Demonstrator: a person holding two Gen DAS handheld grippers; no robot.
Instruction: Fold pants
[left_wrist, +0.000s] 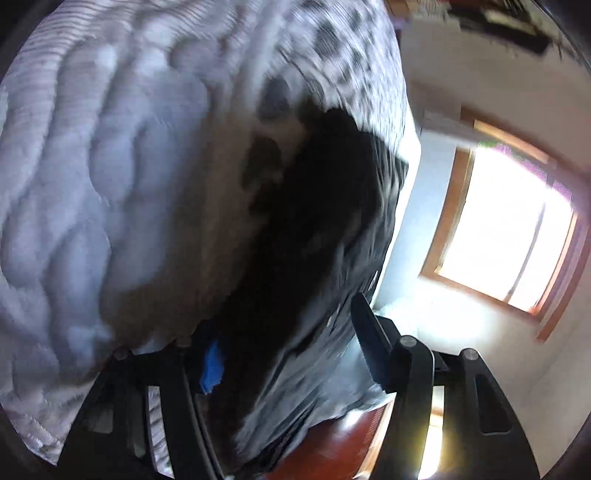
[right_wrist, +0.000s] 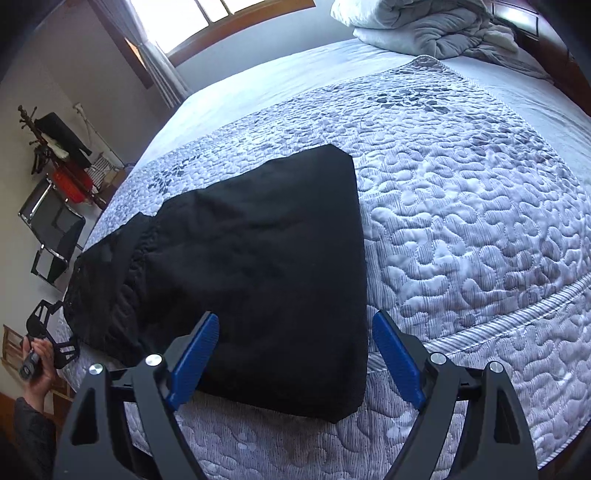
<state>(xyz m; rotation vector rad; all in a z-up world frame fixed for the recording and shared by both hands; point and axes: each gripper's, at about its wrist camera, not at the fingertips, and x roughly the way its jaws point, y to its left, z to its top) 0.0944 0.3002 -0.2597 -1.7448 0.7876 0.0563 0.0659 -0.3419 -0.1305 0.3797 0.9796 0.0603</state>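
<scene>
The black pants (right_wrist: 255, 258) lie folded on the quilted bedspread (right_wrist: 461, 229), waistband end toward the left bed edge. My right gripper (right_wrist: 295, 350) is open and empty, its blue pads (right_wrist: 195, 354) just above the near edge of the pants. My left gripper (right_wrist: 51, 339) shows small at the far left by the waistband end, held in a hand. In the blurred left wrist view the pants (left_wrist: 314, 240) fill the space between the spread fingers (left_wrist: 373, 332) of the left gripper (left_wrist: 288, 350); whether it grips cloth I cannot tell.
A heap of grey and white bedding (right_wrist: 436, 26) lies at the head of the bed. A coat rack and black chair (right_wrist: 55, 229) stand by the wall to the left. A bright window (left_wrist: 506, 221) is beyond the bed's edge.
</scene>
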